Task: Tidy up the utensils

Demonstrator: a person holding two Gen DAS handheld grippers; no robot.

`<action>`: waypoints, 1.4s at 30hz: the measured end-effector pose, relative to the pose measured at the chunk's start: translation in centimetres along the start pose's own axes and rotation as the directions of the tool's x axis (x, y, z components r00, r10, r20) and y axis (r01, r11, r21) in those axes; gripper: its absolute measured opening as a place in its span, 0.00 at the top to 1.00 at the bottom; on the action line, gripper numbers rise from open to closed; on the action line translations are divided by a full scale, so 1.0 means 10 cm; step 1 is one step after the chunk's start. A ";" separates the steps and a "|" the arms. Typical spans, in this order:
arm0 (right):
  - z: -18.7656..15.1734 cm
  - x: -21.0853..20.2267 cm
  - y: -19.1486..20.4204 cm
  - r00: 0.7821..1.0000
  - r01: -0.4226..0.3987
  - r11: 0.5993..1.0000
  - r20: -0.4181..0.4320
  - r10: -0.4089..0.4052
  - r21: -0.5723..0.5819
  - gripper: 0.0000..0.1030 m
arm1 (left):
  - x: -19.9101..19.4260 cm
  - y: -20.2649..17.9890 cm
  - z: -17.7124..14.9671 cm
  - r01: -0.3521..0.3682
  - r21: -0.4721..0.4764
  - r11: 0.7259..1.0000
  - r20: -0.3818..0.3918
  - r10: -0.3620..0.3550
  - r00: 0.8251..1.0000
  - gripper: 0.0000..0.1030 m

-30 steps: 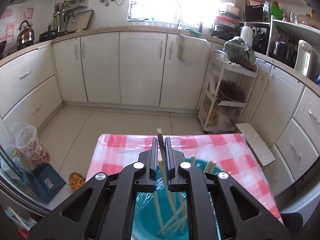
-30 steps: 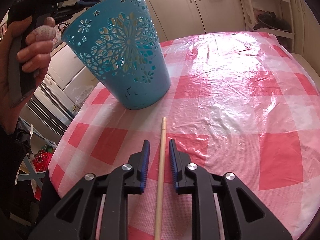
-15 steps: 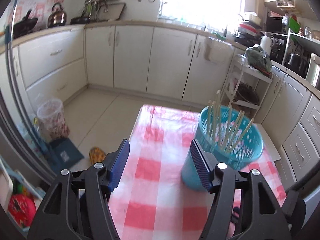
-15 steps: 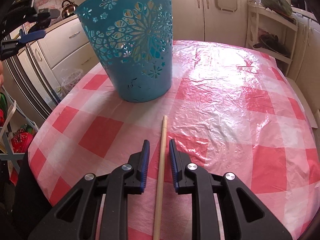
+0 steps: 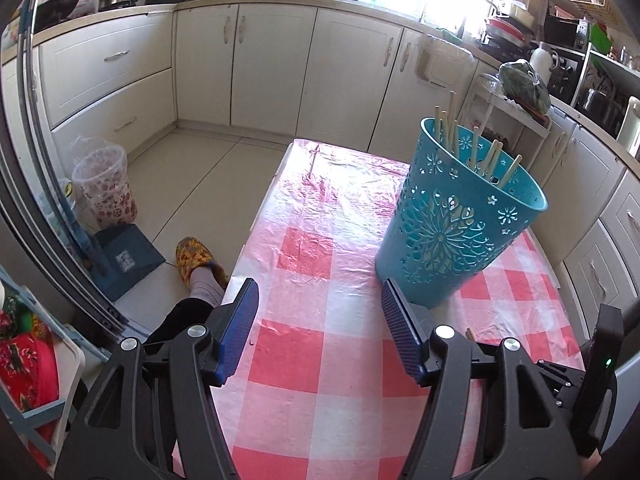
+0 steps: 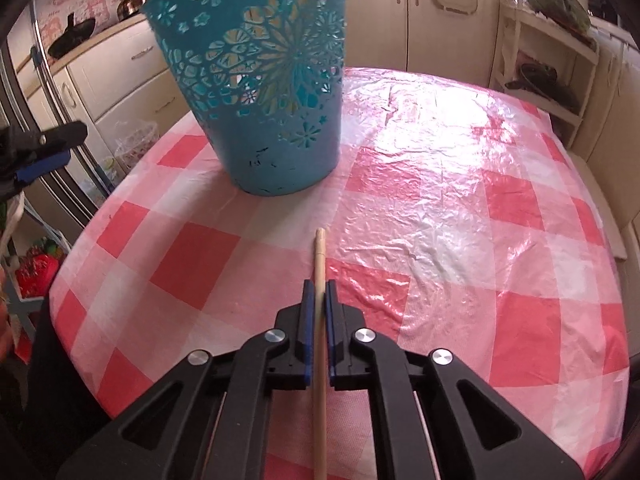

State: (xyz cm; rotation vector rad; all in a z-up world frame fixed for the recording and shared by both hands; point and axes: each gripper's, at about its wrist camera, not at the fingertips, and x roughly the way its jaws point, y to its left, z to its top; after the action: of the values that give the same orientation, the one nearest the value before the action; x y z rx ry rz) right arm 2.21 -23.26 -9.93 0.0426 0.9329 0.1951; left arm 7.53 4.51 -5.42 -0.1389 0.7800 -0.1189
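Observation:
A teal cut-out basket [image 5: 452, 232] stands on the table with several wooden chopsticks [image 5: 452, 128] sticking out of it. My left gripper [image 5: 318, 286] hangs open over the cloth, left of the basket and nearer to me, with nothing between its fingers. In the right wrist view the same basket [image 6: 264, 92] stands just beyond a single chopstick [image 6: 320, 248] that lies pointing toward it. My right gripper [image 6: 319, 284] is shut on that chopstick, blue pads pressed against both of its sides. The left gripper's fingers [image 6: 40, 152] show at that view's left edge.
The table [image 6: 460, 220] has a red-and-white checked cloth under crinkled plastic film. A person's foot in a patterned slipper [image 5: 196, 256] is on the floor by the table's left edge, near a clear patterned bin [image 5: 106, 188]. White cabinets and a shelf rack [image 6: 540, 72] ring the room.
My left gripper let go of a chopstick over the basket, opened wide and drew back left and lower. My right gripper closed on the chopstick lying on the cloth.

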 end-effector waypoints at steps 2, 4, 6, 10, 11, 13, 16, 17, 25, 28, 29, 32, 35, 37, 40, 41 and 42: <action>-0.03 -0.04 -0.12 0.997 -0.074 0.995 0.000 0.075 0.068 0.94 | 0.00 -0.01 0.01 0.001 0.001 1.000 -0.001 -0.001 1.000 0.41; -0.07 -0.12 -0.24 0.988 -0.153 0.980 0.018 0.152 0.128 0.94 | 0.00 -0.02 0.01 0.002 -0.002 1.000 -0.006 -0.002 1.000 0.41; -0.10 -0.22 -0.33 0.977 -0.213 0.963 0.044 0.208 0.164 0.94 | 0.00 -0.04 0.01 0.002 0.002 1.000 -0.008 -0.002 1.000 0.41; -0.09 -0.44 -0.43 0.947 -0.319 0.925 0.116 0.301 0.205 0.94 | -0.02 -0.10 -0.02 0.003 0.019 1.000 -0.009 -0.002 1.000 0.41; -0.07 -0.50 -0.45 0.940 -0.337 0.919 0.135 0.314 0.206 0.94 | -0.03 -0.12 -0.03 0.003 0.025 1.000 -0.010 -0.002 1.000 0.41; -0.01 -0.61 -0.46 0.926 -0.368 0.908 0.170 0.338 0.202 0.94 | -0.03 -0.14 -0.04 0.003 0.033 0.999 -0.012 -0.003 1.000 0.41; 0.12 -0.77 -0.44 0.908 -0.399 0.898 0.215 0.359 0.187 0.94 | -0.03 -0.17 -0.04 0.006 0.035 0.999 -0.017 -0.006 1.000 0.41; 0.16 -0.83 -0.43 0.902 -0.408 0.895 0.229 0.365 0.181 0.94 | -0.03 -0.17 -0.05 0.007 0.035 0.999 -0.019 -0.006 1.000 0.41; 0.74 -1.21 -0.29 0.824 -0.495 0.861 0.381 0.420 0.121 0.94 | -0.04 -0.16 -0.08 0.005 0.026 1.000 -0.025 -0.004 1.000 0.40; 1.14 -1.39 -0.19 0.781 -0.494 0.866 0.477 0.403 0.078 0.94 | -0.03 -0.14 -0.10 0.006 0.019 1.000 -0.032 -0.006 0.999 0.39; 1.28 -1.43 -0.14 0.767 -0.489 0.869 0.509 0.391 0.069 0.94 | -0.03 -0.14 -0.10 0.007 0.016 1.000 -0.034 -0.006 0.999 0.38; 1.60 -1.47 -0.01 0.732 -0.448 0.893 0.594 0.334 0.049 0.94 | -0.01 -0.12 -0.13 0.007 0.009 1.000 -0.041 -0.007 0.999 0.38; 1.80 -1.36 0.07 0.722 -0.385 0.919 0.647 0.245 0.081 0.94 | 0.00 -0.09 -0.14 0.008 -0.002 1.000 -0.045 -0.009 0.999 0.37; 1.88 -1.23 0.13 0.725 -0.322 0.941 0.665 0.178 0.099 0.94 | 0.01 -0.06 -0.14 0.006 -0.009 1.000 -0.044 -0.006 0.999 0.37; 1.94 -0.96 0.20 0.743 -0.224 0.966 0.664 0.086 0.125 0.94 | 0.03 -0.01 -0.13 0.006 -0.024 1.000 -0.045 -0.007 0.999 0.36; 1.94 -0.87 0.23 0.754 -0.196 0.973 0.653 0.069 0.125 0.94 | 0.04 0.00 -0.12 0.005 -0.029 1.000 -0.045 -0.007 0.999 0.36; 1.94 -0.80 0.25 0.764 -0.174 0.977 0.643 0.054 0.125 0.94 | 0.05 0.01 -0.12 0.006 -0.033 0.999 -0.045 -0.007 0.999 0.36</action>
State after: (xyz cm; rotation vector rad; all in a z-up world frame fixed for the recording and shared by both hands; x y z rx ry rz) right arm 12.76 -21.39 8.30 0.3172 0.2551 0.1922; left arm 7.05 4.45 -6.57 -0.1707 0.8271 -0.1157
